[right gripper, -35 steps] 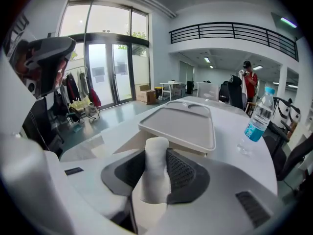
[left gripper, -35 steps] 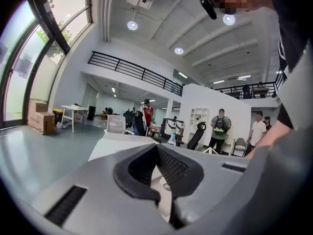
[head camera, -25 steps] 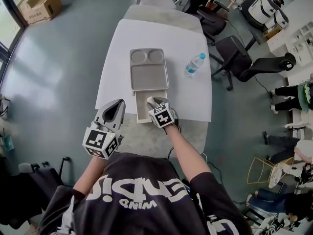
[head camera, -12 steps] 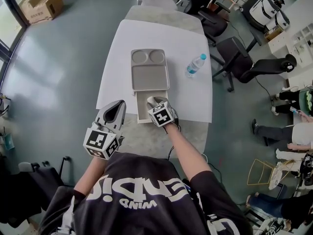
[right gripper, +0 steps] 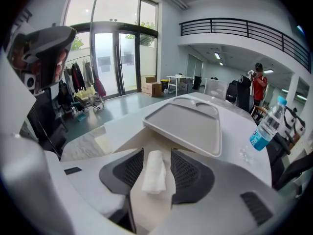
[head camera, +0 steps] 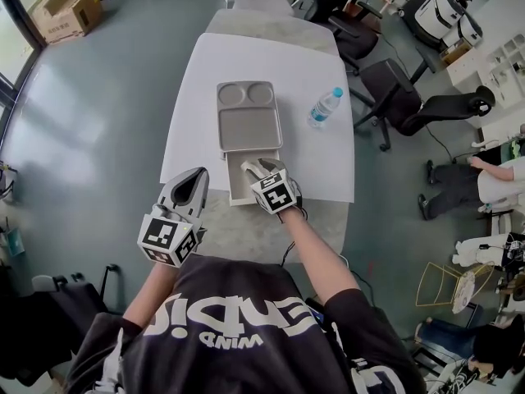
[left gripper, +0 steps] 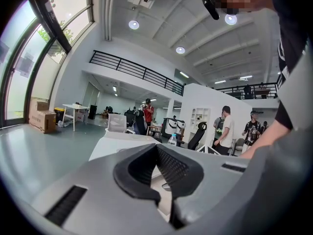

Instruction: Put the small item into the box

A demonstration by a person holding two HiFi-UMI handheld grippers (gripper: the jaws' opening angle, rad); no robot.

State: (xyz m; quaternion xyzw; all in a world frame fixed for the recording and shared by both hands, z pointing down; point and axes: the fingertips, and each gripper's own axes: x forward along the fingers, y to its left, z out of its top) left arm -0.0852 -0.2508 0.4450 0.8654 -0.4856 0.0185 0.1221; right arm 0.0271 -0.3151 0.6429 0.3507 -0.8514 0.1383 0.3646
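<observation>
Our right gripper tilts down over the open beige box. Its jaws have just been opening and now stand wide apart, and the white cloth roll lies between them on the box floor (neither pad presses it). Our left gripper hangs by the near left edge of the table, fingertips together on nothing.

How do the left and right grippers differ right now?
The left gripper has fingers together, empty; the right gripper has fingers that have just been opening, a white roll loose between them. The left hovers at the table corner; the right is over the box. Same grey build.
</observation>
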